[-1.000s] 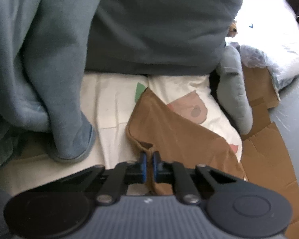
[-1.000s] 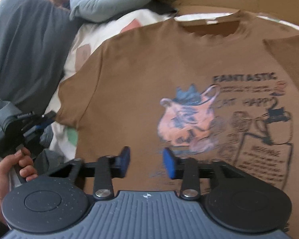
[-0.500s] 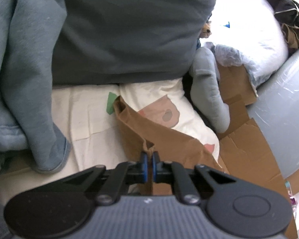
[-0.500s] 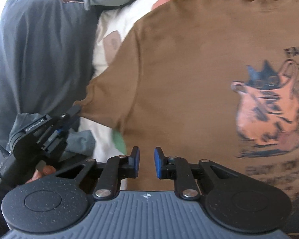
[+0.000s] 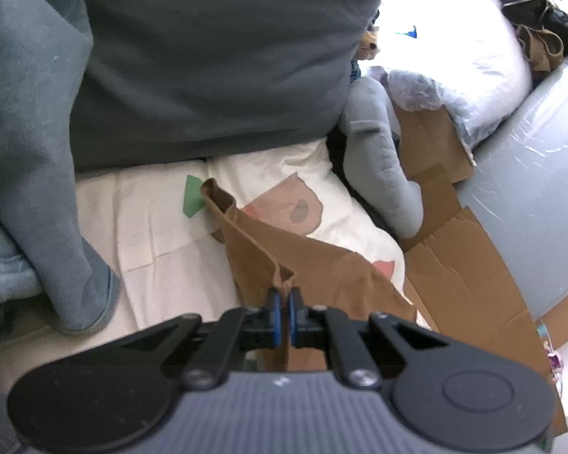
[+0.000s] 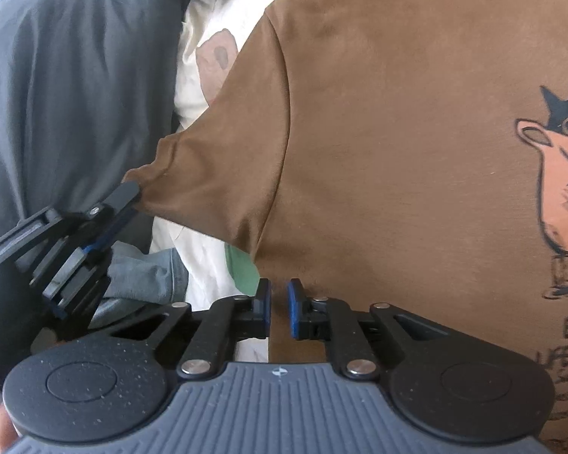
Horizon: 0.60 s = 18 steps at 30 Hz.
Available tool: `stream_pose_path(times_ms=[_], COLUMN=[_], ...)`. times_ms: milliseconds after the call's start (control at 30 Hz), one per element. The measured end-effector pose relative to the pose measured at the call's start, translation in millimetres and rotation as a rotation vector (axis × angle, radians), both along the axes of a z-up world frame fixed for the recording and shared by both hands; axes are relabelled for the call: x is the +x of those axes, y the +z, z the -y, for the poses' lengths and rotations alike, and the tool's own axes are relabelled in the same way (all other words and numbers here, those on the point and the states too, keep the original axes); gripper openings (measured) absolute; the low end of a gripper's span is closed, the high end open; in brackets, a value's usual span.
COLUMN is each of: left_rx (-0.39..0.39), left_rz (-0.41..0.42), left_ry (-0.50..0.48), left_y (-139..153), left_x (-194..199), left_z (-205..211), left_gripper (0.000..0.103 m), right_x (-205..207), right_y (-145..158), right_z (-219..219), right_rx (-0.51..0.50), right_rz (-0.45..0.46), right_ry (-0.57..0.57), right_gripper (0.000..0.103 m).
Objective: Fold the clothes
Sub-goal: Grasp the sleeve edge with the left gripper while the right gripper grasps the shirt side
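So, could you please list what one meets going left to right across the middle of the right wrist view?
Dark grey garment → left hand-held gripper pinching the sleeve → cream bedsheet → brown T-shirt → cat print.

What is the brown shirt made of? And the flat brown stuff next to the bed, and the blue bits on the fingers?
The brown shirt looks like soft matte knit cloth, likely cotton: it wrinkles where pinched. The flat brown sheet looks like cardboard: stiff, creased, with cut edges. The blue pads on the fingers look like rubber or soft plastic; I can't tell which.
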State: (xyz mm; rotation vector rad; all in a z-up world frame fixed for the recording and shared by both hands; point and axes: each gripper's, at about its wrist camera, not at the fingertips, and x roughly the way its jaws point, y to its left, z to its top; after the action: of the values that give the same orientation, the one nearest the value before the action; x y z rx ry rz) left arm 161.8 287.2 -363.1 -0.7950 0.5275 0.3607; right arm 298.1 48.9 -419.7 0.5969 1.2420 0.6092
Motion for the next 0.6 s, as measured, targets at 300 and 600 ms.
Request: stream_pose_path(times_ms=[300, 600], left_rx=[0.001, -0.017], left_rz=[0.006, 0.024], left_ry=[-0.032, -0.136], left_y=[4.5, 14.0], left_x=[-0.3, 5.3], left_z=[1.2, 23.4], left_gripper=[0.004, 0.003], right_x=[5.5, 2.9], right_y=[-14.3, -27.4], right_z=[-14.6, -19.3], right_rx=[0.014, 0.034], right_rz=[-0.024, -0.054], right_ry=[-0.042, -0.102], right_gripper=[0.003, 0.002])
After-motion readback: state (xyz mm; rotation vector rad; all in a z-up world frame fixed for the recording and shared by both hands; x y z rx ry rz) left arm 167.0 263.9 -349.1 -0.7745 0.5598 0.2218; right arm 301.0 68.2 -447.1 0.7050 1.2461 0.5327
